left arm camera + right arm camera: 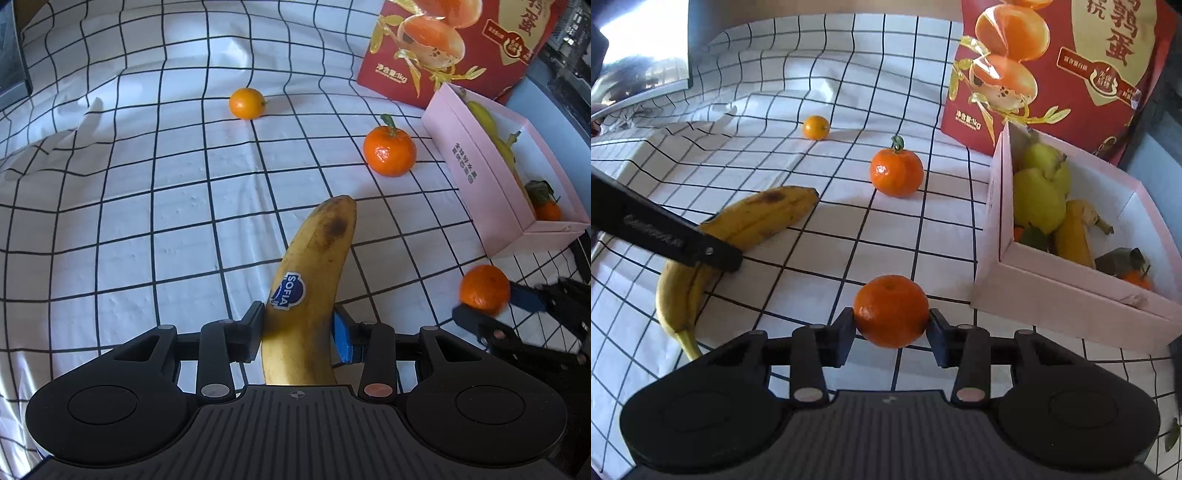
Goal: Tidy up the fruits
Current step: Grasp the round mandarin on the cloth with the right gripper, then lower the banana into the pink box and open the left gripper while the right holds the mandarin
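Note:
My left gripper is shut on a yellow banana with a blue sticker, which points forward over the checked cloth. It also shows in the right wrist view, with a left finger across it. My right gripper is shut on a mandarin, just left of the pink box. The same mandarin shows in the left wrist view. A mandarin with a stem and a small orange fruit lie loose on the cloth.
The pink box holds green pears, a banana and a leafy mandarin. A red printed carton stands behind it. A dark screen is at the back left.

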`<state>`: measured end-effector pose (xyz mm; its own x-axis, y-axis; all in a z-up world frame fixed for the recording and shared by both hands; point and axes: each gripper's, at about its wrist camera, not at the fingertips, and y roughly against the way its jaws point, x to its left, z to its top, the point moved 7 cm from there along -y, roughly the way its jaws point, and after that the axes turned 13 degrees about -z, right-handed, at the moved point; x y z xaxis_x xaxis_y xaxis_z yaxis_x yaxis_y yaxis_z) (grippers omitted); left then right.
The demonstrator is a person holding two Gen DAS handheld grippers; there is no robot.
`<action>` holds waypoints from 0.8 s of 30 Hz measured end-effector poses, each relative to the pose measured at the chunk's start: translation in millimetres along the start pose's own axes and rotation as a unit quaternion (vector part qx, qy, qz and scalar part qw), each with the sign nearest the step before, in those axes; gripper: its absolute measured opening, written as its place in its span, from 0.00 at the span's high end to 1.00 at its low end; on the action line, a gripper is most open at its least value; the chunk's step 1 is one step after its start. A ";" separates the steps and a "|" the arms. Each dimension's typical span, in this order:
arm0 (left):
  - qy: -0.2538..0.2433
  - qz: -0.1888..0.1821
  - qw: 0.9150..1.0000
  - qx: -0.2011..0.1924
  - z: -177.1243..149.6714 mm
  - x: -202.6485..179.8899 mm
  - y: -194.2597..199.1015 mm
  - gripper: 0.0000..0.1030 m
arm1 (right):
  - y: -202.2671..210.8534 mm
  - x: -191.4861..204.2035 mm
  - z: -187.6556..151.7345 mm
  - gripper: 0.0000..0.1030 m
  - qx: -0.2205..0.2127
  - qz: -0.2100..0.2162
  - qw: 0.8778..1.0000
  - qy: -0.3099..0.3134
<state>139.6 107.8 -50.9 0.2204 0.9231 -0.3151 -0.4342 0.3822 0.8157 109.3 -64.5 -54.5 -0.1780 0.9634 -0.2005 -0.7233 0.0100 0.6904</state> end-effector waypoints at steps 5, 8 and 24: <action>0.004 0.007 1.000 0.023 4.5 -1.6 -4.1 0.52 | 19.2 -5.6 -3.9 0.60 -0.007 0.008 1.000 -0.015; 0.010 0.010 1.000 0.024 4.9 -2.3 -5.2 0.51 | 31.8 -12.0 -8.6 0.60 -0.010 0.009 1.000 -0.022; -0.052 -0.066 0.992 -0.094 19.3 -47.2 45.6 0.60 | 105.1 -102.8 -23.7 0.60 -0.044 -0.071 0.994 -0.067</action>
<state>126.3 80.9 10.5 0.3706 0.8588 -0.3537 -0.5480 0.5097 0.6632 35.7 -168.8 22.2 0.0164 0.9810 -0.1931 -0.7915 0.1307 0.5970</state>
